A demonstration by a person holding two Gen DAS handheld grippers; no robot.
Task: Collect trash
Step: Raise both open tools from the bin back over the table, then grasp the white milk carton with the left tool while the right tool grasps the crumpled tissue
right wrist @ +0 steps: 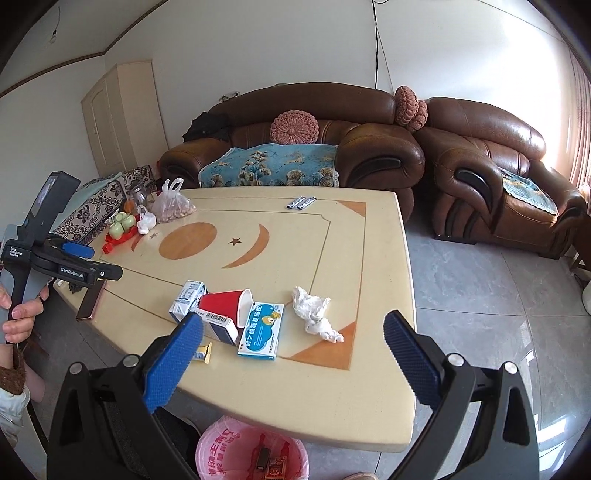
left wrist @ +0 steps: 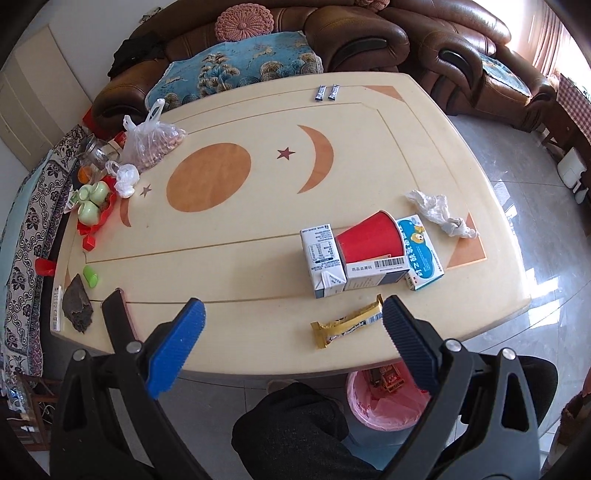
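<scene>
glossy table (left wrist: pixel 258 229), crumpled paper tissue (left wrist: pixel 441 212)

Left wrist view: positioned above the near edge of the desk (left wrist: pixel 258 110), angled steeply downward along its open jaws, facing the sofa (left wrist: pixel 332 33). Right wrist view: set lower and further right, near the desk corner, looking more level across the room (walls and wardrobe (right wrist: pixel 122 118) visible). Both views share the desk top, the red cup (left wrist: pixel 369 240) among boxes, the crumpled tissue (left wrist: pixel 439 212) and the pink-lined bin (left wrist: pixel 376 406) below the near edge
</scene>
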